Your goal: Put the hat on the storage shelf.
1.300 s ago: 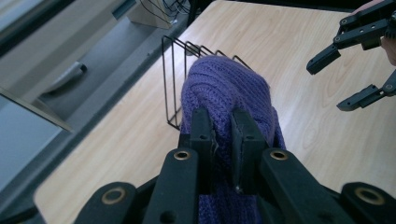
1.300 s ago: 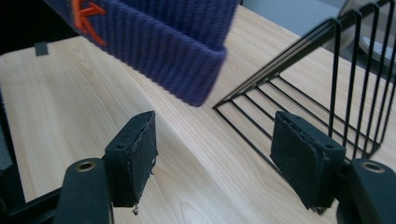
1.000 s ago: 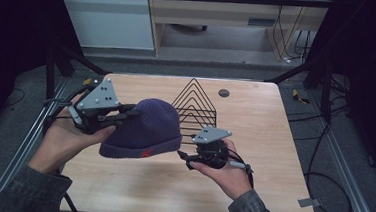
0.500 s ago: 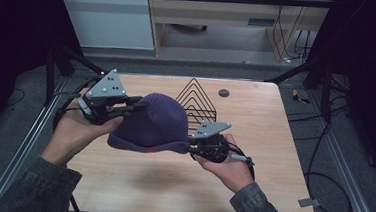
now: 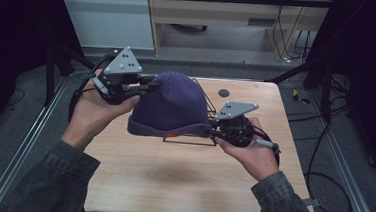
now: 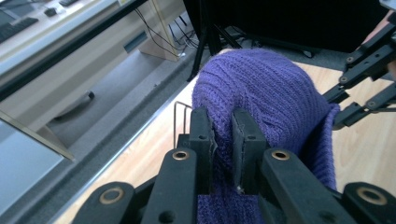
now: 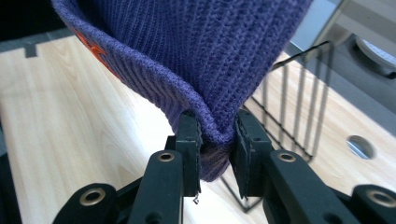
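Since the earlier frame the purple beanie [image 5: 172, 105] has risen off the tabletop [image 5: 170, 185] and shifted farther, now over the black wire rack [image 5: 194, 136]. The left gripper [image 5: 144, 86] has its fingers clamped on the crown; the right gripper [image 5: 213, 133], fingers just closed, pinches the cuff.

Dim room with dark sides; the pale wooden table [image 5: 181, 180] is evenly lit, with soft shadows and slightly grainy detail.
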